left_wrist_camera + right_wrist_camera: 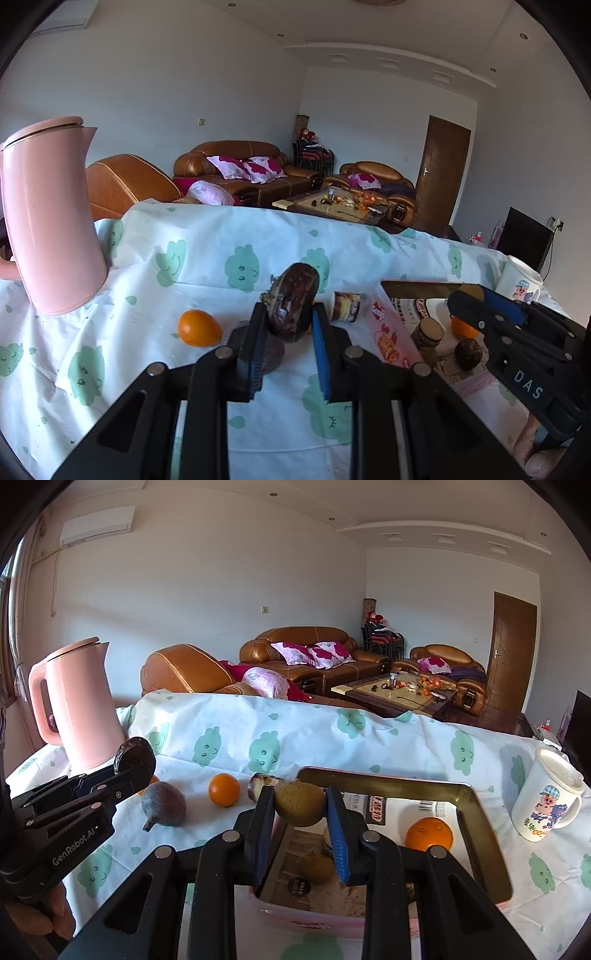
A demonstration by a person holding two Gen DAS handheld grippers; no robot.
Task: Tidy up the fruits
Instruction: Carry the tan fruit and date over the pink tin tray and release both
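Note:
My left gripper (290,325) is shut on a dark purple wrinkled fruit (293,306) and holds it above the tablecloth; it also shows at the left of the right wrist view (135,764). My right gripper (299,808) is shut on a brown-green kiwi (300,804) above the near left part of the pink tin box (480,812). The box holds an orange (428,834) and another kiwi (317,867). On the cloth lie an orange (224,789), a dark avocado-like fruit (163,808) and a cut purple fruit (258,784).
A pink kettle (85,709) stands at the back left. A white cartoon mug (546,805) stands right of the box. A small cup (345,306) lies on its side by the box. The table's far edge drops off toward sofas.

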